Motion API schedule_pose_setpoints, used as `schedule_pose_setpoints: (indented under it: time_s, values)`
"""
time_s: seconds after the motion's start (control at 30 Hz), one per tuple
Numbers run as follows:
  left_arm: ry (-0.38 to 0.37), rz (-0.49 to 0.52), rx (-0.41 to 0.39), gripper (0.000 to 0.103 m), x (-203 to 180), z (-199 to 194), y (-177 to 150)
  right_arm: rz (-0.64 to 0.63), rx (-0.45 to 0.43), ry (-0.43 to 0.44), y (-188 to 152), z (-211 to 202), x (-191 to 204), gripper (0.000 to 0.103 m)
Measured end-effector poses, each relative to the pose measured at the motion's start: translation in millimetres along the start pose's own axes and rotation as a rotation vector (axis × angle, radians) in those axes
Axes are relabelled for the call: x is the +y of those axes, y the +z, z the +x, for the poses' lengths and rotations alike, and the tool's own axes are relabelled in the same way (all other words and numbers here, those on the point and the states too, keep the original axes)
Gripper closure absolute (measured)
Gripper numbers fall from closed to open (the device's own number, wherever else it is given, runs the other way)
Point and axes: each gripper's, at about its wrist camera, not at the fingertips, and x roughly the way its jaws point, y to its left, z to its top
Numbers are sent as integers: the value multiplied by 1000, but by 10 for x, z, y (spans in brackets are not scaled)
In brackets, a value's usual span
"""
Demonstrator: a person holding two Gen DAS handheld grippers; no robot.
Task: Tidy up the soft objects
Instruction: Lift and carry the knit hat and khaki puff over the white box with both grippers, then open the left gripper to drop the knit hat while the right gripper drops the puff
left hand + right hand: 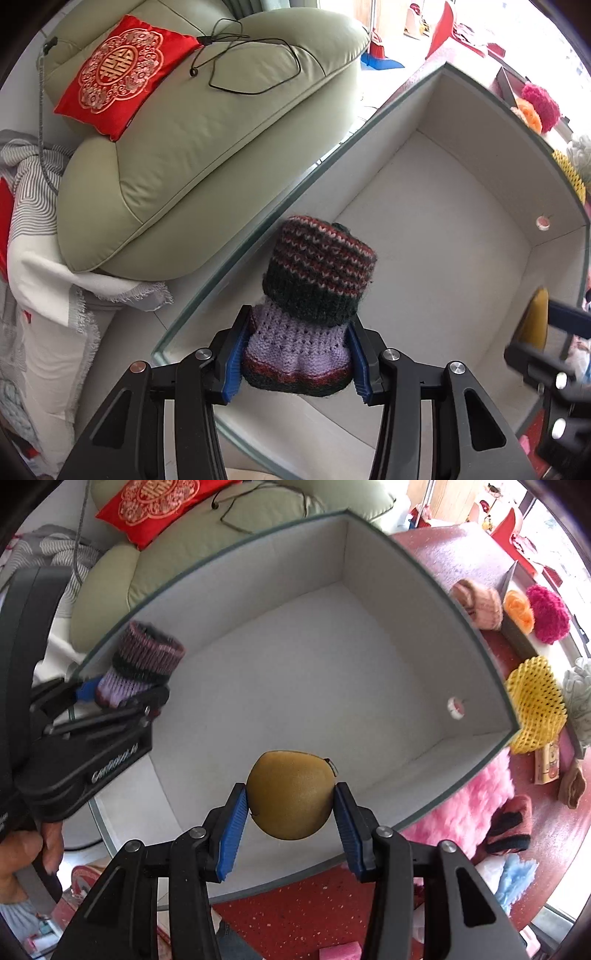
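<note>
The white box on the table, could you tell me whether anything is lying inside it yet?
Empty: the white box shows only bare floor; the knitted sock and yellow-brown pouch are still held above it.

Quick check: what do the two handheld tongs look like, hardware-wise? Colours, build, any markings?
Both tongs, left and right, match: matte black angular linkage arms with triangular cut-outs, silver round pivot bolts, and ribbed blue pads lining the fingers. Seen from the right wrist view, the left unit's black body carries white lettering, too blurred to read. A bare hand grips its handle. No cables show.
</note>
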Motion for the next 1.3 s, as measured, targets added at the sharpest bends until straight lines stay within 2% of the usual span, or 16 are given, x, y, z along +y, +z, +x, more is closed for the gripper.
schedule_pose_setpoints:
  time_s: [0.13, 0.27, 0.67, 1.3]
  values:
    - [-20, -102, 13, 54, -82, -122, -57, 22, -46, -19, 164, -144, -147, 53]
    - [-33, -150, 28, 54, -189, -156, -80, 41, -73, -34, 238, -229, -250, 53]
    - [-20, -160, 47, 54, -195, -105, -60, 45, -70, -30, 448, -252, -313, 52]
    - [-18, -157, 59, 54, -195, -67, -45, 56, -53, -37, 428, -148, -362, 52]
